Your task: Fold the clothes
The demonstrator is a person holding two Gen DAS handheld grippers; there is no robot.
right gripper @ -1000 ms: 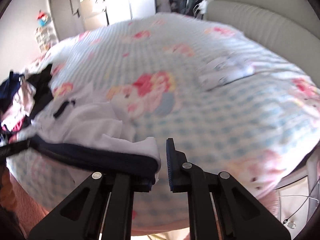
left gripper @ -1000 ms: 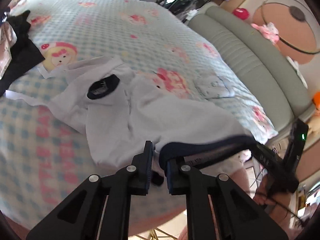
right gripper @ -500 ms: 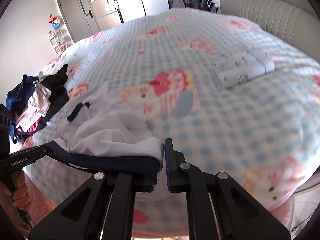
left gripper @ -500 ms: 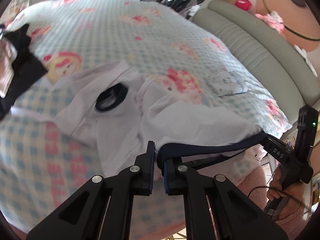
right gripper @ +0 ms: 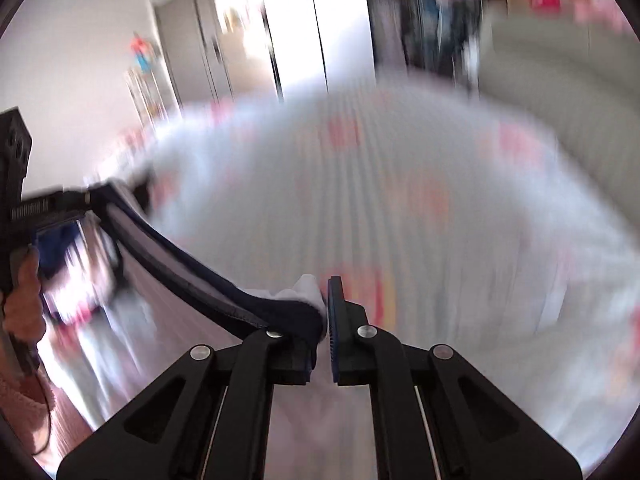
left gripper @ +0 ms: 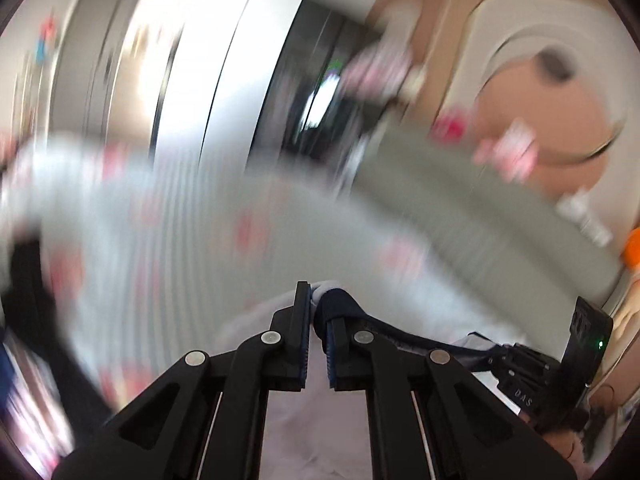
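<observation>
The bed (right gripper: 400,208), spread with a pale checked cover with pink figures, fills the middle of both views, badly smeared by motion; it is the flat ground a folded piece would be laid on. A padded grey-green headboard (left gripper: 460,208) runs along its far side, too blurred for detail

Above the near side of the bed hangs the white garment (right gripper: 168,320), held up by its dark navy band (right gripper: 192,276), which runs in a sagging line from one tongs to the other. Gripping the band at two well-apart points lets the cloth drop below them and hang out flat, which I judge suits shaking it straight or swinging it down onto the bed for a fold; which of these, the blur leaves unsettled

The left tongs (left gripper: 318,336) are closed to a narrow gap, pinching one end of the band with white cloth bunched at the tips. The right tongs (right gripper: 322,320) are likewise nearly closed on the other end
</observation>
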